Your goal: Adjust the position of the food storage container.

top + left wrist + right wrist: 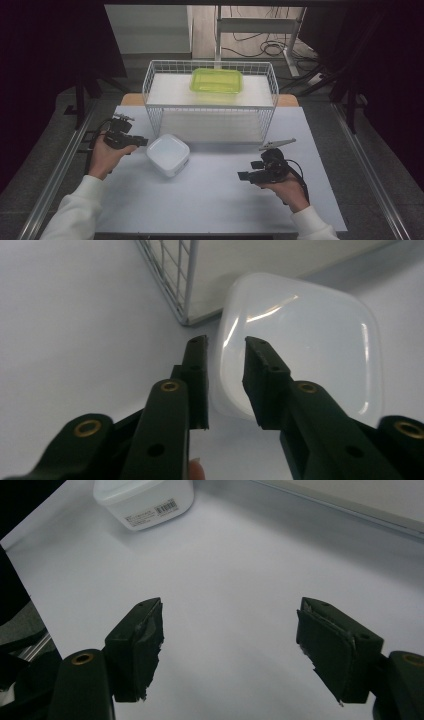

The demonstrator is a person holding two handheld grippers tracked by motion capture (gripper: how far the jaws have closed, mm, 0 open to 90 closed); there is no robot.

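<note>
The desk (210,200) carries a wire basket (150,85) at its far side, and a green lidded box (216,80) lies inside it on the upper level. A white container (169,154) sits on the desk just in front of the basket's near left corner, apart from the wire.

The left gripper (226,347) is at the container's left edge with its jaws a little apart, one jaw beside the wall and one over the top; nothing is clamped yet. The right gripper (230,615) hangs over bare desk well to the right, its jaws wide apart and holding nothing.

By my reading the work is at its start: the approach is made, while gripping and moving the container remain. The basket's corner post (185,285) stands close by and could catch a lift toward it.
</note>
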